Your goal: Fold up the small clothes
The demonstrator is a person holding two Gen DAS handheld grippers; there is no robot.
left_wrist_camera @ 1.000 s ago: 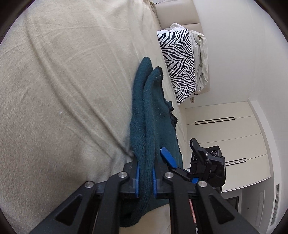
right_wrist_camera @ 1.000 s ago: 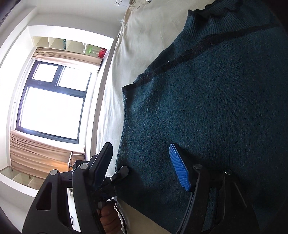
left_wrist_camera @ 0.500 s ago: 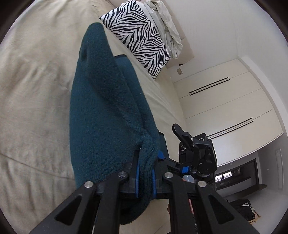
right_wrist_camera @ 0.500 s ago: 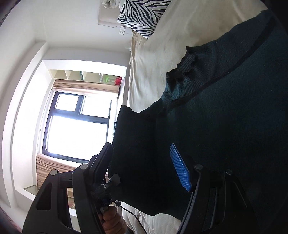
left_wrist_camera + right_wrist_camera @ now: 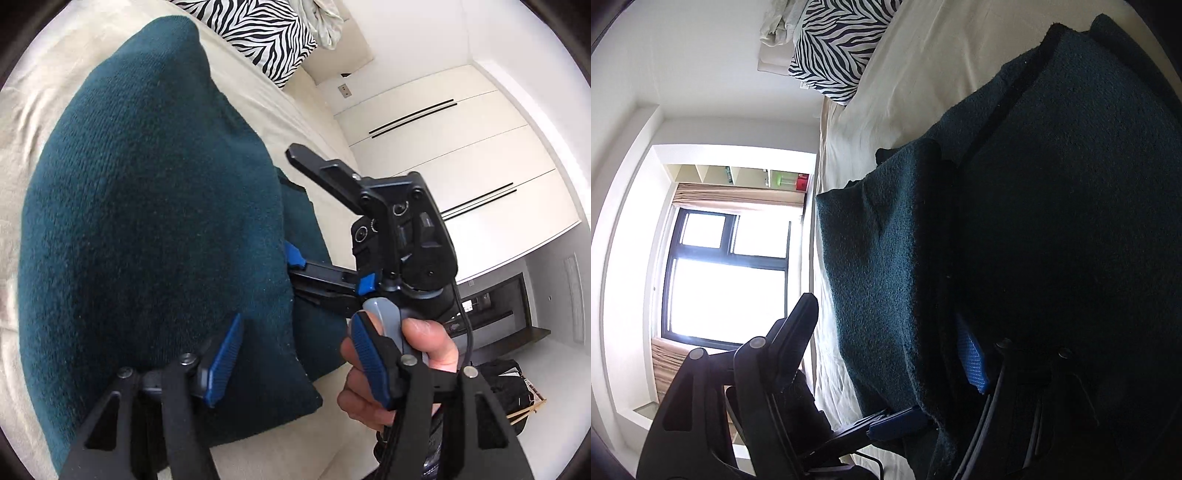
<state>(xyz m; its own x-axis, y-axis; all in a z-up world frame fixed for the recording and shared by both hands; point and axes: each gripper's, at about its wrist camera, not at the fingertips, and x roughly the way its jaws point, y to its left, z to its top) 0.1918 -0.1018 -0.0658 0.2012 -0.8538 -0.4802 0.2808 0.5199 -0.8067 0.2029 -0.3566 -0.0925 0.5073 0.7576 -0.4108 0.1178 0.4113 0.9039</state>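
here both fingers (image 5: 225, 363) opening over teal sweater (image 5: 147, 206).

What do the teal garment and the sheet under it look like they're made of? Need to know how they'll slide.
Teal garment: a thick, fuzzy knit, probably wool or acrylic; matte, with visible knit ribs and a napped surface. It likely clings rather than slides.
Bed sheet: a smooth woven cloth, cotton-like, beige and matte, with soft creases. Exact fibres cannot be told from the look.
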